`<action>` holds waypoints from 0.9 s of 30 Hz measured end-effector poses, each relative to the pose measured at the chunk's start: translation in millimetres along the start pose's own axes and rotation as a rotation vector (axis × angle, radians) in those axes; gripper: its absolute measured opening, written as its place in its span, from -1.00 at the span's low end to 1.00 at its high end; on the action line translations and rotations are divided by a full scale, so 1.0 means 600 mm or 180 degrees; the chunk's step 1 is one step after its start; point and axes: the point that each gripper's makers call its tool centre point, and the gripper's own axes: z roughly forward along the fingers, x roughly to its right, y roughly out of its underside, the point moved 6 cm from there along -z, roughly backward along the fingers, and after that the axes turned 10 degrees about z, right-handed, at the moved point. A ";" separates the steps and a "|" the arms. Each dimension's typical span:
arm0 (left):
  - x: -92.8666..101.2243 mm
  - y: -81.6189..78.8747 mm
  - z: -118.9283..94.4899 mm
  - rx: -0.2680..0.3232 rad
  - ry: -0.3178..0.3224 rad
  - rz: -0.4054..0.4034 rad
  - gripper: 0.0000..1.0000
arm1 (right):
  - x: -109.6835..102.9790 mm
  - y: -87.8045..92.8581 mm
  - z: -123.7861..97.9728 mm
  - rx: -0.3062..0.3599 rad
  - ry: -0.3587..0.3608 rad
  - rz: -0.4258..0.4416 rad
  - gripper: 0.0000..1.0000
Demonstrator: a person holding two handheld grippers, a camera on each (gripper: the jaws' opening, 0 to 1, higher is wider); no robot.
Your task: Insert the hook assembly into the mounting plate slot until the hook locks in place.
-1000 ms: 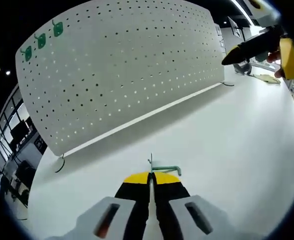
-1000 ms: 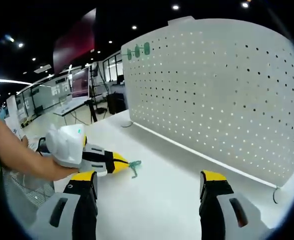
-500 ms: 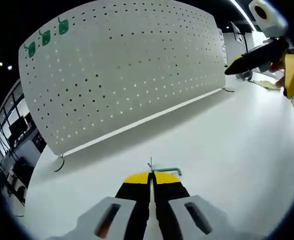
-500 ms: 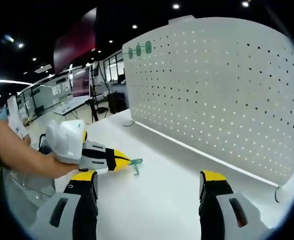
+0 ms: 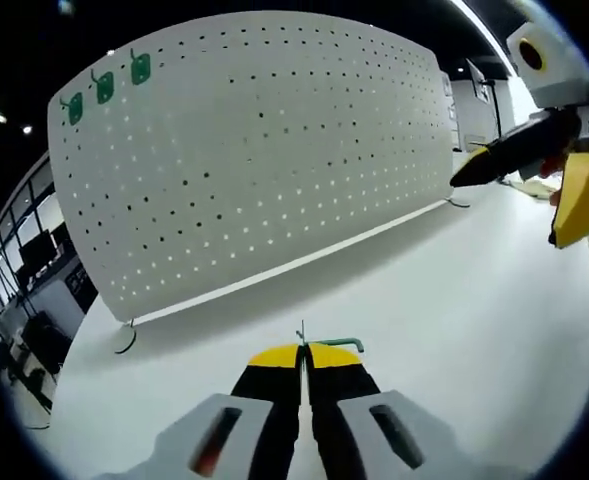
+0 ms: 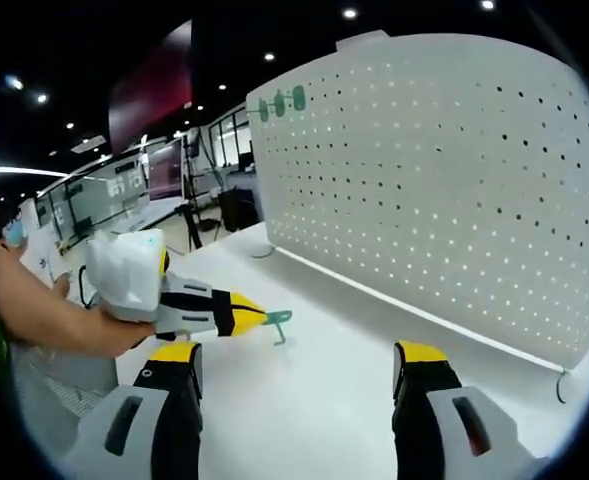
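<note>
The left gripper fingers clench the green hook; the right gripper gapes empty. Thinly pinched, the hook could twist and miss the pegboard holes.

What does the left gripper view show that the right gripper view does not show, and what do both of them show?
Left gripper view alone: the left gripper's jaws from behind, shut on the green hook, and the right gripper from the side.

Right gripper view alone: the person's forearm, the office behind, and the right gripper's own open, empty jaws.

Both: the white pegboard with three green hooks at its top corner, the white table, and the held hook.
</note>
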 end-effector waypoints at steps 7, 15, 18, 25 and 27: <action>-0.008 -0.041 -0.020 0.0229 -0.0039 0.0012 -0.97 | -0.005 -0.016 -0.006 0.0084 -0.0052 0.0087 0.55; -0.020 -0.089 -0.057 0.0517 -0.0115 0.0020 -0.97 | -0.017 -0.040 -0.021 0.0190 -0.0092 0.0095 0.54; -0.026 -0.112 -0.077 0.0650 -0.0154 0.0031 -0.97 | -0.022 -0.054 -0.029 0.0264 -0.0127 0.0124 0.53; -0.044 -0.163 -0.126 0.0958 -0.0249 0.0061 -0.97 | -0.050 -0.093 -0.049 0.0426 -0.0228 0.0098 0.50; -0.049 -0.178 -0.140 0.1043 -0.0284 0.0085 -0.97 | -0.058 -0.105 -0.056 0.0479 -0.0279 0.0116 0.49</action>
